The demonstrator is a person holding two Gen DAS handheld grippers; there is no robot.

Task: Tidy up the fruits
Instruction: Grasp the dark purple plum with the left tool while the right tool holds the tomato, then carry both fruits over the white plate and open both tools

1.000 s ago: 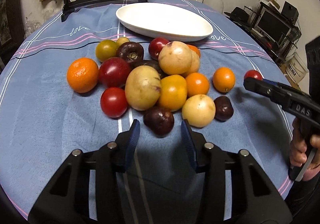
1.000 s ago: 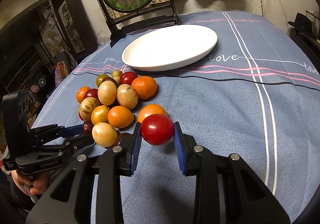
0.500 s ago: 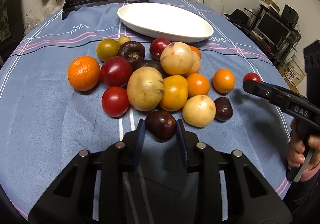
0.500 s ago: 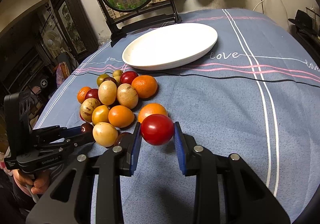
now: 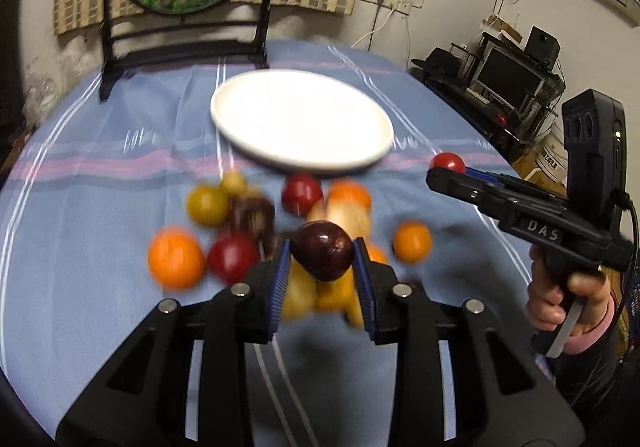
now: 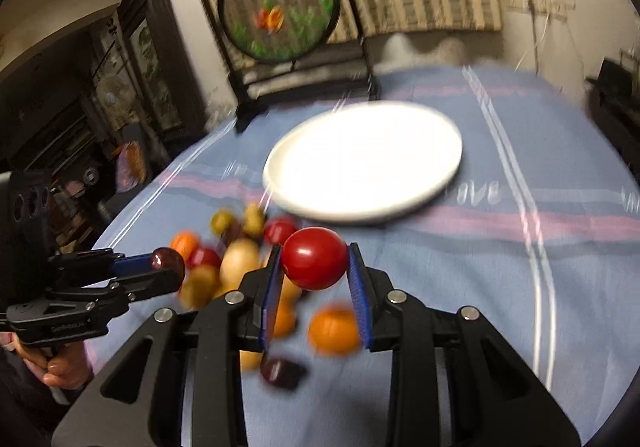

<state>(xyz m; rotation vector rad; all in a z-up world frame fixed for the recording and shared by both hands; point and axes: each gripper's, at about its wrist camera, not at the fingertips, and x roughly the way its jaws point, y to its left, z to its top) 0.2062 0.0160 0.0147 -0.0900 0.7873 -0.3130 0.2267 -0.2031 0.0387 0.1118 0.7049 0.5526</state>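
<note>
While tilted down, both grippers (image 5: 322,267) (image 6: 314,271) hold fruit above the pile (image 5: 240,231)

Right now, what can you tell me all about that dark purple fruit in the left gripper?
The dark purple fruit is round, glossy and smooth, maroon-brown with a bright highlight. It is pinched between the blue ribbed pads of the left gripper, one pad on each side, held up above the blurred fruit pile on the blue tablecloth.

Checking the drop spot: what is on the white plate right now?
Nothing shows on the white plate; its face looks bare in both views, though blurred. The red tomato and dark plum are held short of it.
</note>
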